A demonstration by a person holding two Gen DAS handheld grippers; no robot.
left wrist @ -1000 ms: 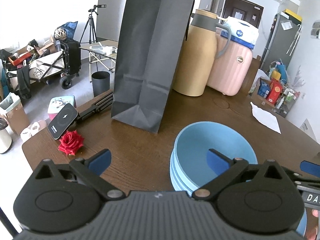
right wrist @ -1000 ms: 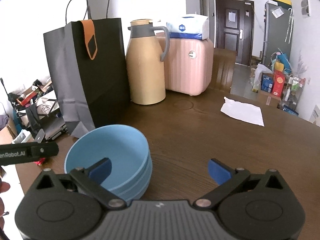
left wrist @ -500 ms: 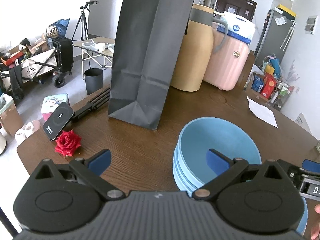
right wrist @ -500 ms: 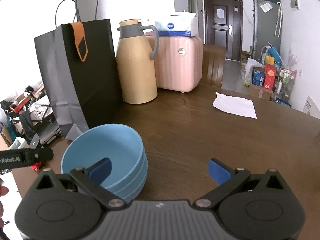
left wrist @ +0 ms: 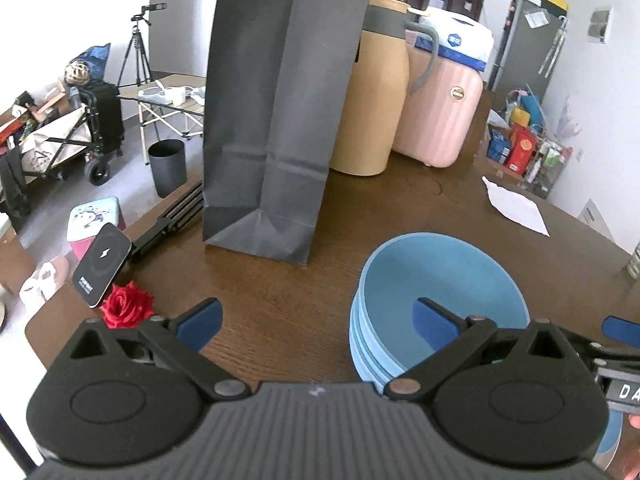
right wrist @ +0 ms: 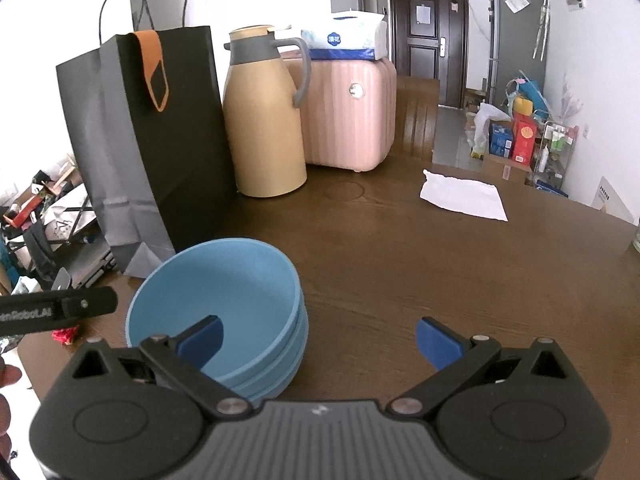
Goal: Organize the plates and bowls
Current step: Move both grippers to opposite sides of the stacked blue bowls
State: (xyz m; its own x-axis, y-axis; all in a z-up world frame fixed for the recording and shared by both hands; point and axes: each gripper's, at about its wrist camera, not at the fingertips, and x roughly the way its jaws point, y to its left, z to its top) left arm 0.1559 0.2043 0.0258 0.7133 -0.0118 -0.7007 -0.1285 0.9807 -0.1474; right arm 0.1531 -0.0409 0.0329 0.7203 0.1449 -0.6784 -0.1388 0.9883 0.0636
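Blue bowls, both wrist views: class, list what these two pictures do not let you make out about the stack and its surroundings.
- Stack of blue bowls: exact count unclear; both grippers' bodies cover its near side.
- Plates: none can be made out in either view.
- Black paper bag: contents hidden by its walls; top cut off in the left wrist view.
- Red rose: mostly hidden behind the left gripper in the right wrist view.
- Right gripper: open, holding nothing.

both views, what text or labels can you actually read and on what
"enRobot.AI", cut off at the frame edge: on the left tool's black arm, right wrist view.
"DA", cut off: on the right tool's label, left wrist view.
Lightning-bolt sign, with tiny unreadable print below: on the black charger pad.
Blue round logo on the tissue pack: too blurred to read.
Papers on the door: unreadable.
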